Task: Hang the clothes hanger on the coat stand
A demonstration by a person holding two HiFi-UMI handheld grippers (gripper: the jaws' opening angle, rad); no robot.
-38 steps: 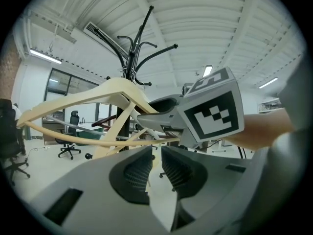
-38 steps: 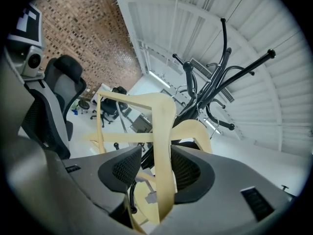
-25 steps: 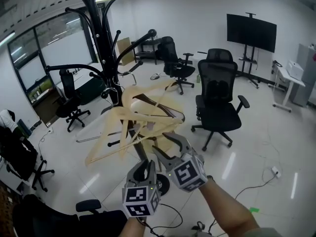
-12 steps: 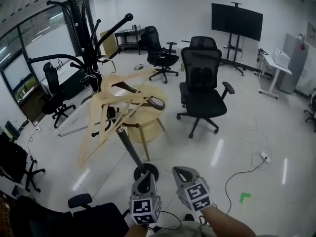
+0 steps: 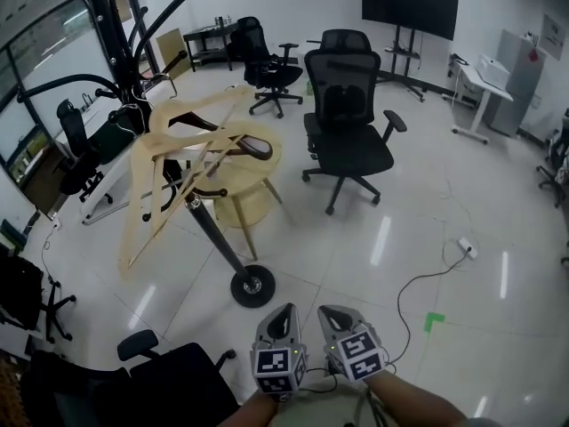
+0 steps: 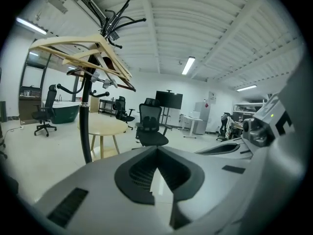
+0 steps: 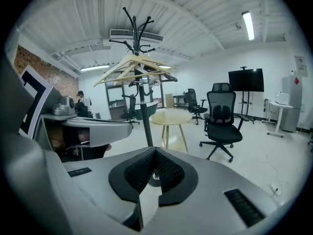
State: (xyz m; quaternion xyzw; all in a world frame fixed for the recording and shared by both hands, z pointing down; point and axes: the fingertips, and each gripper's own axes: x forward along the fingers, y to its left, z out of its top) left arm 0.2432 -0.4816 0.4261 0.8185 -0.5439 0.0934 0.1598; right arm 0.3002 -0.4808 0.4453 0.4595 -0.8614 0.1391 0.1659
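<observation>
A black coat stand leans through the left of the head view, its round base on the floor. Several pale wooden hangers hang bunched on its arms, one with a dark bar. Both grippers sit low at the bottom edge, well short of the base and far below the hangers. My left gripper is shut and empty. My right gripper is shut and empty beside it. The left gripper view has the hangers high up left over the pole. In the right gripper view the hangers hang ahead on the stand.
A round wooden table stands just behind the coat stand. A black office chair is beyond it, another chair at lower left. A cable and a green floor mark lie to the right. A TV stands at the back.
Both grippers have dropped down and back from the hangers to the bottom of the view. The right jaws, open a second ago, have shut on nothing. The hangers stay on the stand.
</observation>
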